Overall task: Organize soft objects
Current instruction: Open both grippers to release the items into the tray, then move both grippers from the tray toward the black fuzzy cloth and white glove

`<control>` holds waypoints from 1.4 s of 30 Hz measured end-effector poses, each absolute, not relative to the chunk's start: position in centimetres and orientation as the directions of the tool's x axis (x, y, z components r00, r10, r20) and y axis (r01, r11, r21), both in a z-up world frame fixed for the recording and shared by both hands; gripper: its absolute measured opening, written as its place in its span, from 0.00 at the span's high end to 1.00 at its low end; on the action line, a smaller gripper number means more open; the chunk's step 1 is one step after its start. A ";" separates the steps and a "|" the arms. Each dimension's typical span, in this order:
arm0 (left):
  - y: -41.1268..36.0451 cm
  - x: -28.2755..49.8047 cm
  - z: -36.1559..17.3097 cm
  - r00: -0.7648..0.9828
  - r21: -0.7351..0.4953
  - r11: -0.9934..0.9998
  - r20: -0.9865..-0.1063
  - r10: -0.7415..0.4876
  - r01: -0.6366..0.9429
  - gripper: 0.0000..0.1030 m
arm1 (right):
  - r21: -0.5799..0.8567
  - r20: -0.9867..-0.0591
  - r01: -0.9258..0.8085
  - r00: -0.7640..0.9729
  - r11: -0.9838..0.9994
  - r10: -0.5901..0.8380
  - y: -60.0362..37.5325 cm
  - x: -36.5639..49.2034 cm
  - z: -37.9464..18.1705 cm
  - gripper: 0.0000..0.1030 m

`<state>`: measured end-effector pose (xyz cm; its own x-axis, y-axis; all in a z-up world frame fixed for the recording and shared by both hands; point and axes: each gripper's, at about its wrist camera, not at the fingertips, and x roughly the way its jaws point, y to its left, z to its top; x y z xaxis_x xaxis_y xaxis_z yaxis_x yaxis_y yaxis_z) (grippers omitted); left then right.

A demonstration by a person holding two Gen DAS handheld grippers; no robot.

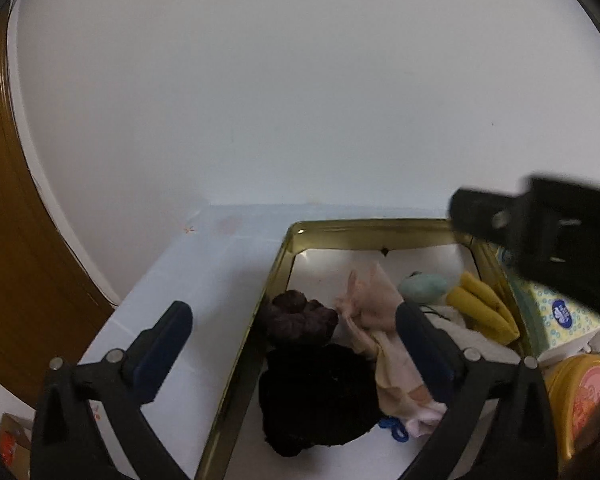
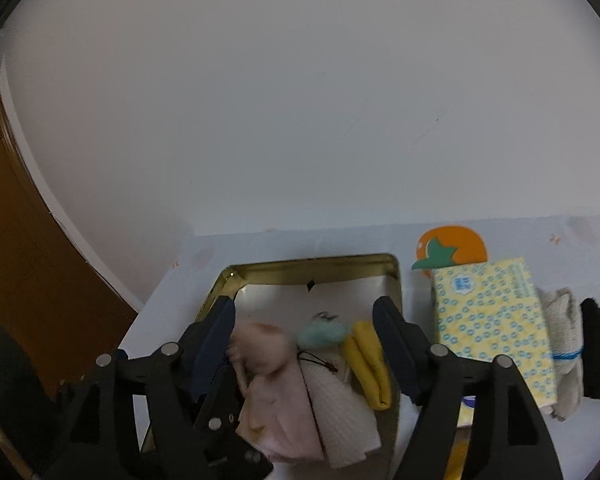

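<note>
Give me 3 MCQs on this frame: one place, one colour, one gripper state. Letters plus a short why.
1. Where is the tissue pack?
A. inside the tin
B. on the table, right of the gold tin
C. in the left gripper

2. What colour is the folded cloth by the tin's right wall?
A. yellow
B. red
C. black

3. How do the right gripper's jaws stand?
A. shut on a sock
B. shut on nothing
C. open, holding nothing

Key: 1 B, the pack lies outside the tin's right rim; 2 A, it shows yellow in both views; 3 C, both fingers are spread wide above the tin's contents.
</note>
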<state>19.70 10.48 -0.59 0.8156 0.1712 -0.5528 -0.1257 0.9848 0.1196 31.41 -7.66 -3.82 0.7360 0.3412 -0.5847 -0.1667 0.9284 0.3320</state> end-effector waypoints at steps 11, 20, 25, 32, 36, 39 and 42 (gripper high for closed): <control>9.9 17.9 -0.2 0.884 0.098 0.988 -0.443 0.150 -0.119 0.00 | 0.261 -0.371 -0.083 0.911 0.962 0.180 -11.3 23.7 -3.1 0.28; 9.0 13.4 0.1 0.957 0.019 0.991 -0.258 0.132 -0.131 0.00 | 0.142 -0.233 0.009 0.972 0.990 0.025 -14.0 18.3 -4.7 0.22; 8.5 12.4 -0.7 0.967 -0.025 0.997 -0.245 0.065 -0.074 0.00 | 0.080 -0.222 0.051 0.975 0.996 -0.032 -15.6 16.9 -5.1 0.22; 6.1 11.1 -1.3 0.977 0.044 0.999 -0.215 0.017 -0.008 0.00 | 0.012 -0.239 0.128 0.963 0.992 -0.122 -20.1 16.0 -6.3 0.22; 5.6 10.7 -1.6 0.969 0.017 1.000 -0.247 -0.015 0.020 0.00 | -0.004 -0.266 0.185 0.947 0.983 -0.179 -23.1 15.0 -6.0 0.22; 5.4 9.9 -1.7 0.963 -0.025 0.999 -0.265 -0.037 0.032 0.00 | -0.007 -0.299 0.231 0.928 0.973 -0.222 -25.3 14.6 -5.9 0.22; 4.7 9.3 -1.9 0.954 -0.058 0.997 -0.290 -0.070 0.056 0.00 | 0.009 -0.336 0.288 0.903 0.958 -0.269 -27.8 14.4 -5.9 0.22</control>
<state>9.28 4.65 -1.90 0.9544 -0.0700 -0.2903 0.0556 0.9968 -0.0577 14.39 -27.81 -5.93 0.9027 -0.2686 -0.3362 0.2882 0.9575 0.0087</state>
